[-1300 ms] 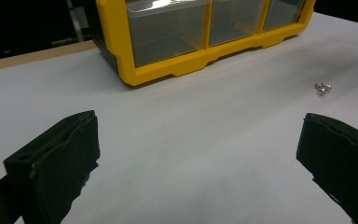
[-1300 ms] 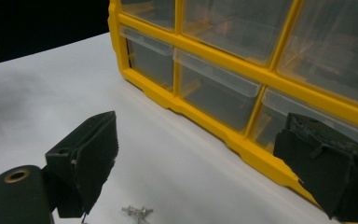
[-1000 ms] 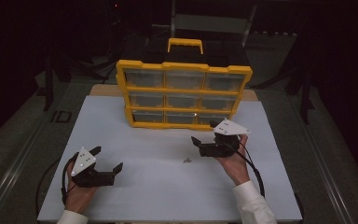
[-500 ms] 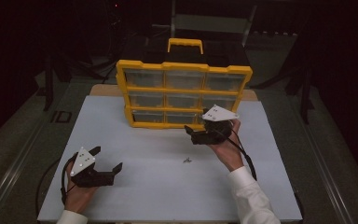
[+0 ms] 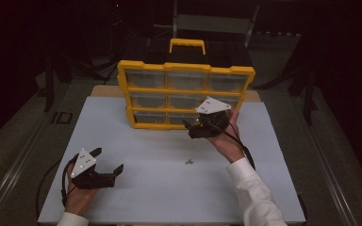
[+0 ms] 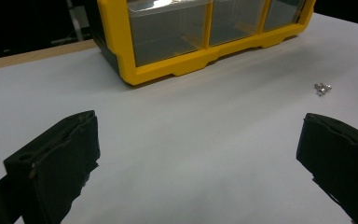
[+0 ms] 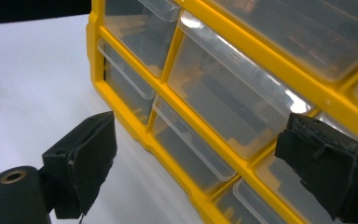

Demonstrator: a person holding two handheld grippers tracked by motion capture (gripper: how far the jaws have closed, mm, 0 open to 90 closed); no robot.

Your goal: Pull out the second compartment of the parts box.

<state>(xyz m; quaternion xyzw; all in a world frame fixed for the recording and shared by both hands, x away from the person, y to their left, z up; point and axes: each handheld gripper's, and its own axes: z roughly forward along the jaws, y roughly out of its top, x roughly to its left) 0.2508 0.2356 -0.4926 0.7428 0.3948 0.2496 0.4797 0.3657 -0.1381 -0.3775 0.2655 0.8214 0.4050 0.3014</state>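
A yellow drawer organizer (image 5: 186, 83) with clear plastic drawers and a top handle stands at the back of the white table. My right gripper (image 5: 190, 128) is open and held up close to the organizer's lower middle drawers, jaws pointing at them. In the right gripper view the yellow frame (image 7: 205, 112) and a clear drawer (image 7: 233, 107) lie just beyond the right gripper (image 7: 196, 168), tilted, with nothing between the jaws. My left gripper (image 5: 107, 160) rests open on the table at the front left, holding nothing. A small cluster of screws (image 5: 188, 162) lies on the table between the hands.
The white tabletop (image 5: 160, 197) spreads in front of the organizer. In the left gripper view the screws (image 6: 323, 88) lie ahead to the right, and the organizer's bottom corner (image 6: 135, 70) is ahead. Dark surroundings ring the table.
My right gripper has moved forward and to the left, from beside the screws up to the organizer's front. The left gripper has stayed put.
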